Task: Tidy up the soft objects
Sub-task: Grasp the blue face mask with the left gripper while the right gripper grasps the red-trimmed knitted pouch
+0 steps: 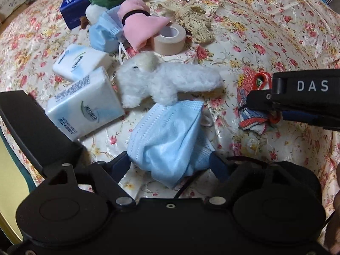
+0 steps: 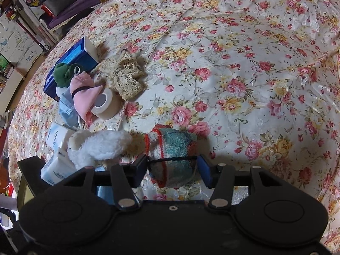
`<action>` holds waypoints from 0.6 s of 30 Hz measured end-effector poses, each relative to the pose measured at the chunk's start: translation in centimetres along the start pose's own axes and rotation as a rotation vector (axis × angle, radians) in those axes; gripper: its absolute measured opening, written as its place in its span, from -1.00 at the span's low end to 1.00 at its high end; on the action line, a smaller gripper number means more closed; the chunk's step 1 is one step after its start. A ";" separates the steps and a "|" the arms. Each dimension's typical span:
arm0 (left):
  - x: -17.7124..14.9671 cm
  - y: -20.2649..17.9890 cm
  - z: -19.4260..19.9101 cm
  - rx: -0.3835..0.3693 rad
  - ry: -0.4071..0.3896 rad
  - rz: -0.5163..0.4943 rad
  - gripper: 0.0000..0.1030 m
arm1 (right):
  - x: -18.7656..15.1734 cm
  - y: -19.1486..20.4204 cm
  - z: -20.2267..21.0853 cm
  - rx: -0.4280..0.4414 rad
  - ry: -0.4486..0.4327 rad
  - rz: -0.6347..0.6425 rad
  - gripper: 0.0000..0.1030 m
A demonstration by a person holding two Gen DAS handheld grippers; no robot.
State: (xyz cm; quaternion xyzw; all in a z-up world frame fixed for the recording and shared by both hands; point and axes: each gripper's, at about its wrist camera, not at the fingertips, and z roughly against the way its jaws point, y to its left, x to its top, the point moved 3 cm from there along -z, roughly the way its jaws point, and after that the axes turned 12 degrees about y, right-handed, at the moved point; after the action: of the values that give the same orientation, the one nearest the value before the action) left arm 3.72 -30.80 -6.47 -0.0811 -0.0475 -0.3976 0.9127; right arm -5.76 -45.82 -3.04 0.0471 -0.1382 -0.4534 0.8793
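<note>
My left gripper [image 1: 170,163] has its jaws wide on either side of a crumpled blue face mask [image 1: 170,140] lying on the floral cloth; I cannot tell whether the pads press it. A white plush toy [image 1: 161,80] lies just beyond the mask, one leg on it. My right gripper [image 2: 173,170] straddles a rolled red-trimmed teal and white cloth [image 2: 174,148] tied with a black band; its fingers [image 2: 205,171] touch the roll's sides. In the left wrist view that gripper [image 1: 274,106] reaches in from the right over the same cloth [image 1: 252,119].
Two white tissue packs [image 1: 85,106] lie left of the plush. Behind them are a second blue mask [image 1: 104,36], a pink cloth roll [image 1: 140,25], a beige tape roll [image 1: 170,40], a green and white plush [image 1: 102,0], a blue tissue box [image 1: 85,2] and a lace piece [image 1: 195,21].
</note>
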 end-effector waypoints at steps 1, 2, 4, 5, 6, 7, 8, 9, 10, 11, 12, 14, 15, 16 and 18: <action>0.0 0.0 0.1 0.000 -0.004 -0.001 0.35 | 0.0 0.0 -0.1 0.000 0.002 0.001 0.03; 0.0 0.1 0.2 0.003 -0.008 -0.002 0.24 | 0.0 0.1 -0.2 0.004 0.005 0.002 0.05; -0.1 0.3 0.5 -0.002 -0.013 0.002 0.17 | 0.0 0.1 -0.4 -0.004 0.010 -0.002 0.02; -0.1 0.5 0.9 -0.008 -0.016 0.007 0.11 | 0.0 0.2 -0.6 -0.010 0.015 -0.002 -0.06; -0.1 0.8 1.2 -0.013 -0.020 0.010 0.10 | 0.0 0.3 -0.6 -0.003 0.016 0.000 -0.07; -0.2 1.0 1.6 -0.018 -0.027 0.013 0.10 | 0.0 0.3 -0.4 -0.008 0.011 -0.001 -0.08; -0.2 1.2 2.0 -0.021 -0.035 0.015 0.10 | 0.0 0.4 -0.3 -0.011 0.006 -0.003 -0.09; -0.2 1.3 2.4 -0.025 -0.045 0.017 0.08 | 0.0 0.4 -0.1 -0.018 -0.001 -0.006 -0.09; -0.3 1.5 2.9 -0.031 -0.055 0.018 0.06 | 0.0 0.4 0.1 -0.027 -0.011 -0.010 -0.09; -0.3 1.7 3.3 -0.038 -0.064 0.018 0.05 | 0.0 0.4 0.4 -0.034 -0.021 -0.015 -0.09; -0.4 1.9 3.8 -0.044 -0.073 0.021 0.04 | 0.1 0.4 0.7 -0.038 -0.029 -0.020 -0.09; -0.5 2.4 4.7 -0.063 -0.087 0.028 0.03 | 0.1 0.3 1.4 -0.036 -0.043 -0.028 -0.09; -0.5 2.5 5.1 -0.071 -0.096 0.032 0.03 | 0.1 0.4 1.8 -0.036 -0.051 -0.030 -0.09; -0.7 2.8 5.7 -0.076 -0.107 0.034 0.03 | 0.1 0.6 2.2 -0.039 -0.060 -0.028 -0.09; -0.9 3.3 6.9 -0.083 -0.132 0.038 0.02 | -0.1 1.1 3.1 -0.044 -0.078 -0.019 -0.09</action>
State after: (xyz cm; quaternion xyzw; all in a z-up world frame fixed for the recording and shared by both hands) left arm 5.40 -26.62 -0.23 -0.1456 -0.0896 -0.3754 0.9110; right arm -5.79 -44.97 0.16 0.0111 -0.1620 -0.4663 0.8696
